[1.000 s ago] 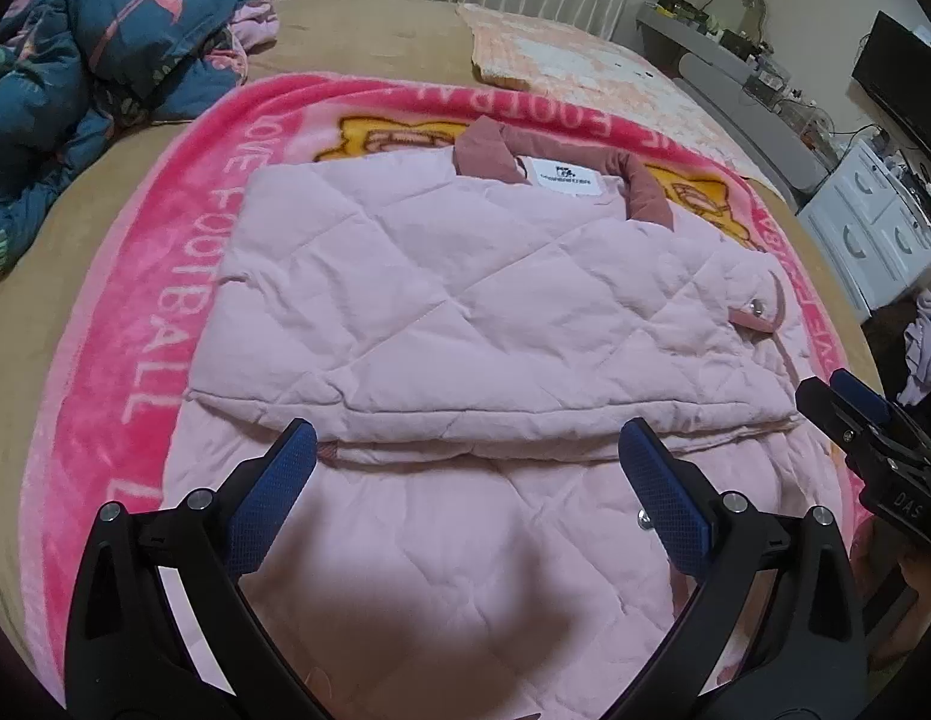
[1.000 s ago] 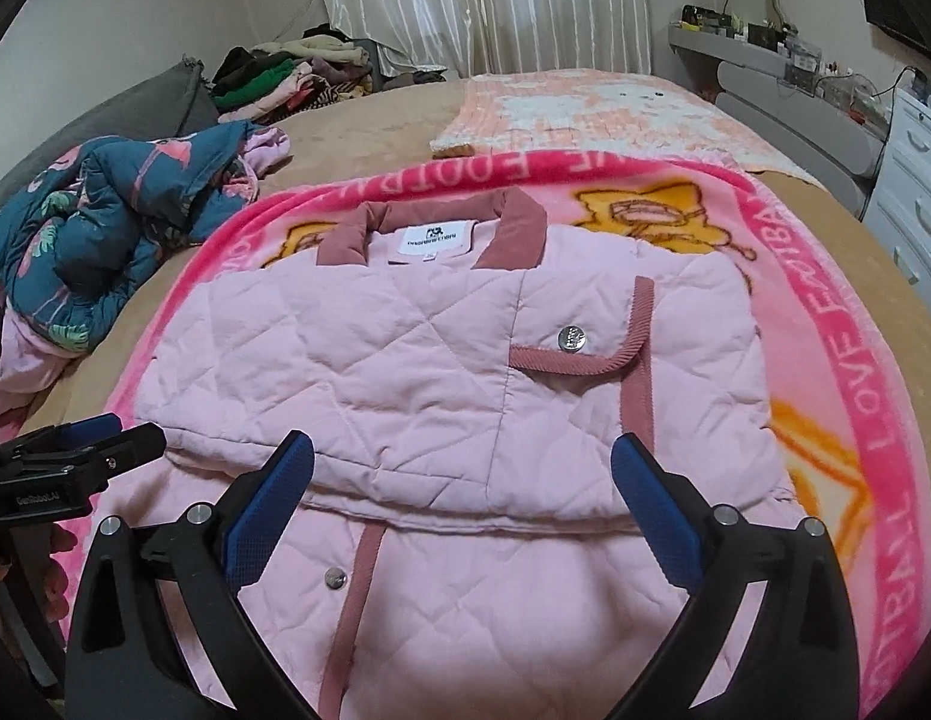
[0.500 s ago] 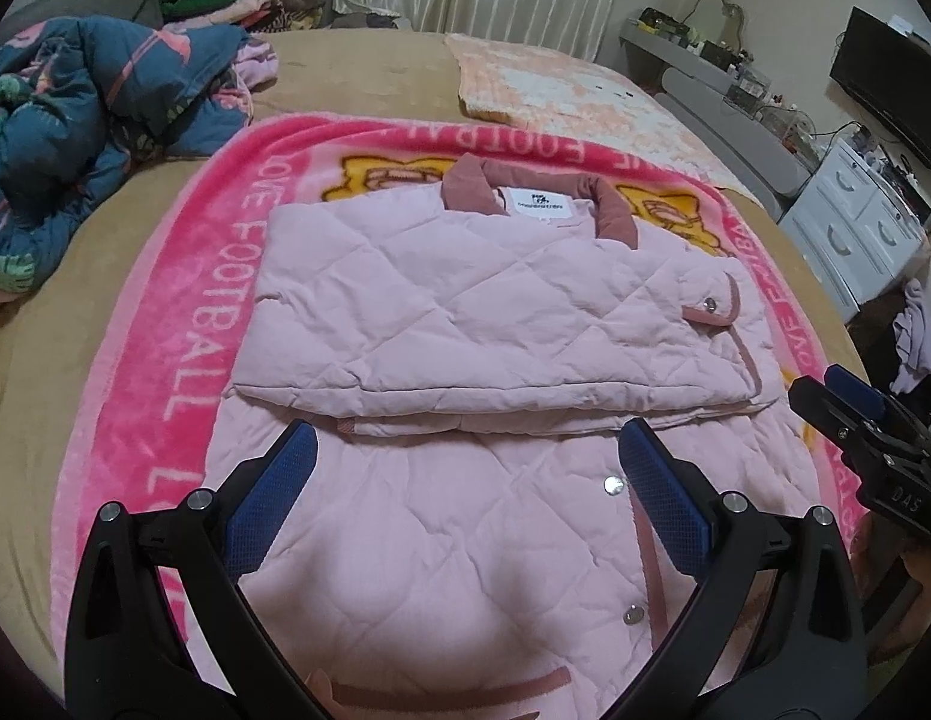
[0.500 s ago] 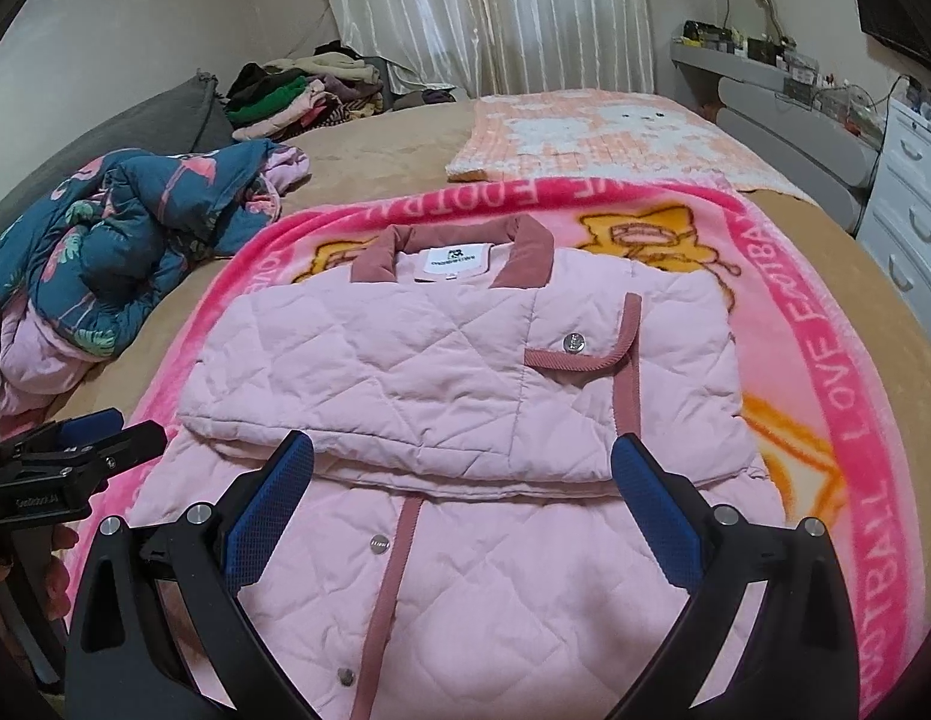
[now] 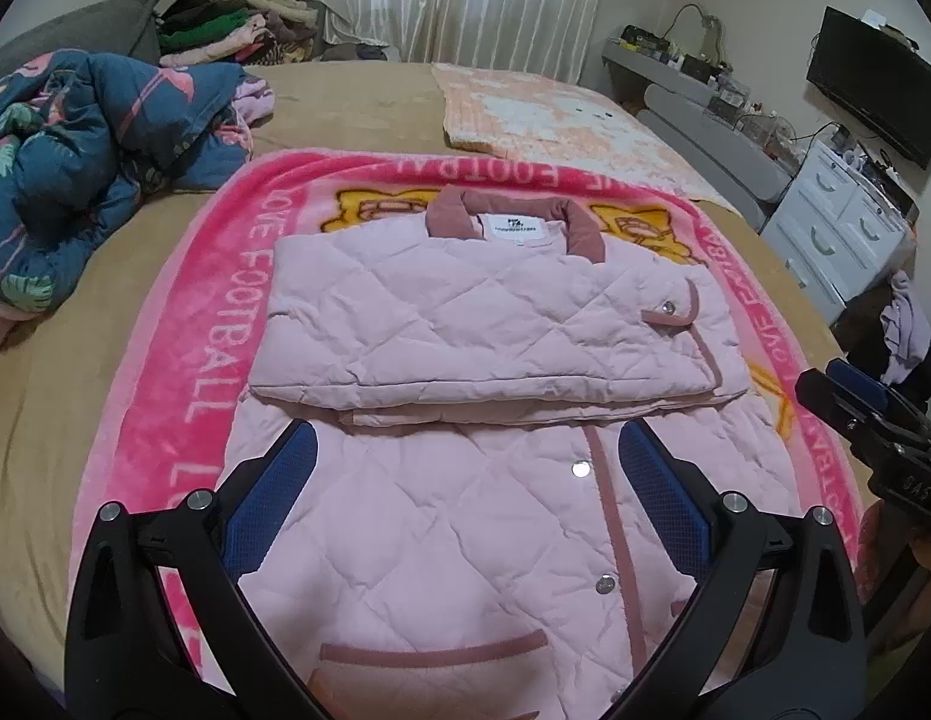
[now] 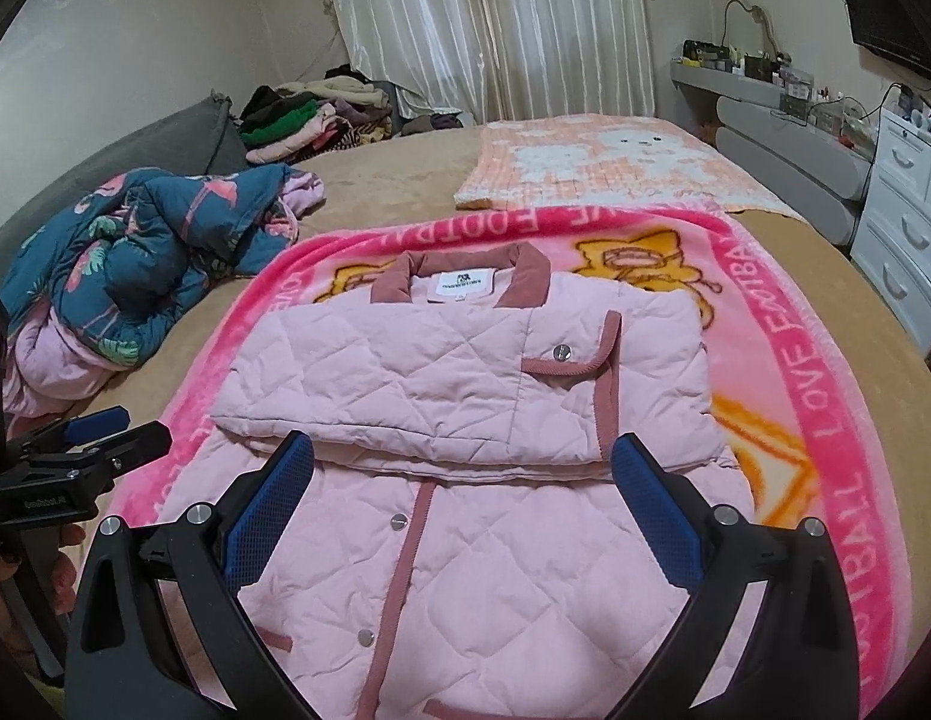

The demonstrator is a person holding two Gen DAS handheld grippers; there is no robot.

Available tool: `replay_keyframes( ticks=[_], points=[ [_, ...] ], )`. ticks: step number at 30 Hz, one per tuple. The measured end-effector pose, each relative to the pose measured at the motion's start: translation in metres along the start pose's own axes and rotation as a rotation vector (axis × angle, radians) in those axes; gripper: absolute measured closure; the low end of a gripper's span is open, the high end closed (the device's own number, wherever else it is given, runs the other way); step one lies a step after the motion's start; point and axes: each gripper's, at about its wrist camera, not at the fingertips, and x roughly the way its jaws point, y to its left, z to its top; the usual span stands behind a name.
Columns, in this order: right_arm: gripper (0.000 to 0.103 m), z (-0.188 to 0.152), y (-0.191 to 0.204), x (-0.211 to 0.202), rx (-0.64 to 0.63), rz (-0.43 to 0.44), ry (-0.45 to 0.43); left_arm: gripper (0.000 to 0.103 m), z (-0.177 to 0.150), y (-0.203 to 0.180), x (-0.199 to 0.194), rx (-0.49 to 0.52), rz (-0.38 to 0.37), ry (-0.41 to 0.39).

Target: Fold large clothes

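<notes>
Both grippers — left gripper (image 5: 465, 504) and right gripper (image 6: 462, 507) — are hovering spread wide, gripping nothing, the pink quilted jacket (image 5: 495, 324) lying just beneath and ahead of their jaws.

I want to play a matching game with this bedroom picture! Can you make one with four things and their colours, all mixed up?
Things:
1. quilted jacket
2. jacket collar
3. crumpled blanket
4. gripper pads

Colours:
A. dark teal with flamingos
B. bright blue
C. pale pink
D. dusty rose

Pairs: 1-C, 2-D, 3-A, 4-B
</notes>
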Motion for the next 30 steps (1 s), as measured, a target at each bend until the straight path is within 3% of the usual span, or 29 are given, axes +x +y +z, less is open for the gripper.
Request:
replay_keyframes(
  ticks=[15, 30],
  points=[
    [0.004, 0.003, 0.007, -0.063, -0.024, 0.022, -0.098, 0.008, -0.002, -0.014, -0.062, 0.014, -0.052, -0.109],
    [0.004, -0.011, 0.010, -0.116, -0.050, 0.032, -0.168, 0.008, -0.027, -0.014, -0.098, 0.033, -0.075, -0.155]
  ],
)
